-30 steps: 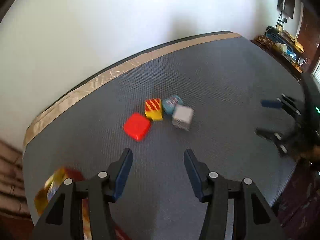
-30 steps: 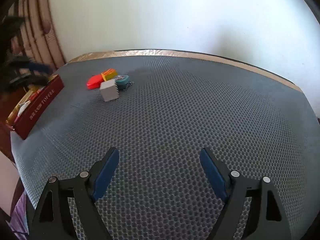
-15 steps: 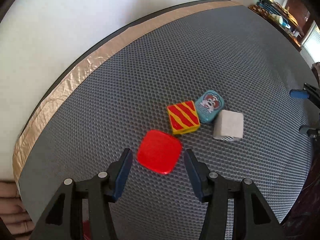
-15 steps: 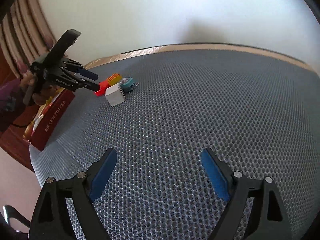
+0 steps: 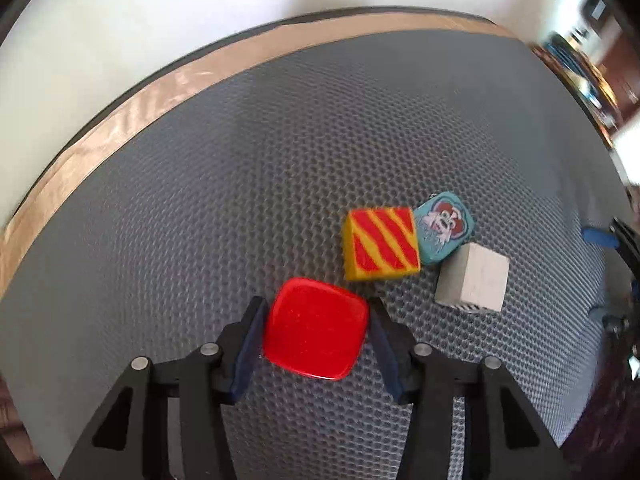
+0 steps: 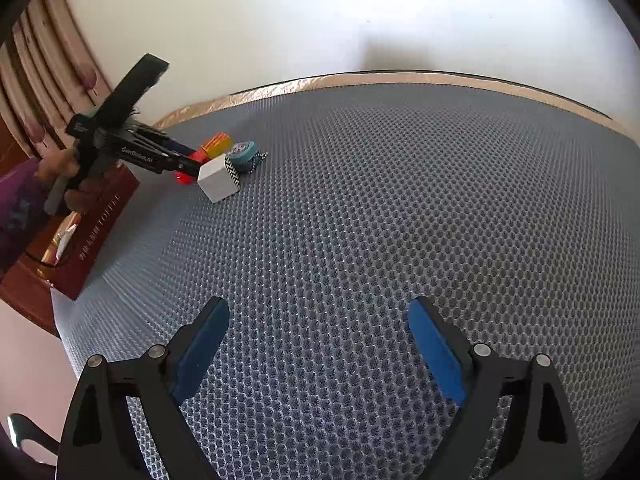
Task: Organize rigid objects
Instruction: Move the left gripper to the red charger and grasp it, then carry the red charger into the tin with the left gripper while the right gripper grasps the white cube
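Note:
A flat red square block (image 5: 316, 328) lies on the grey mesh mat (image 5: 240, 200), between the fingers of my left gripper (image 5: 316, 306). Its jaws are closing; the left pad is at the block's edge and a thin gap shows at the right pad. Just beyond lie a yellow block with red stripes (image 5: 380, 244), a teal tin with a cartoon face (image 5: 444, 228) and a white cube (image 5: 472, 280). The right wrist view shows this cluster far left, white cube (image 6: 218, 178) nearest. My right gripper (image 6: 320, 320) hovers over bare mat, jaws opening with nothing between them.
A dark red toffee box (image 6: 100, 216) holding wrapped items sits at the mat's left edge, beside the hand holding the left gripper. A tan tape strip (image 5: 160, 92) borders the mat's far side below a white wall. Furniture clutter (image 5: 588, 76) lies far right.
My left gripper has come down and forward over the red block, which now sits between its fingers. The right gripper's jaws have widened and its view has tilted slightly.

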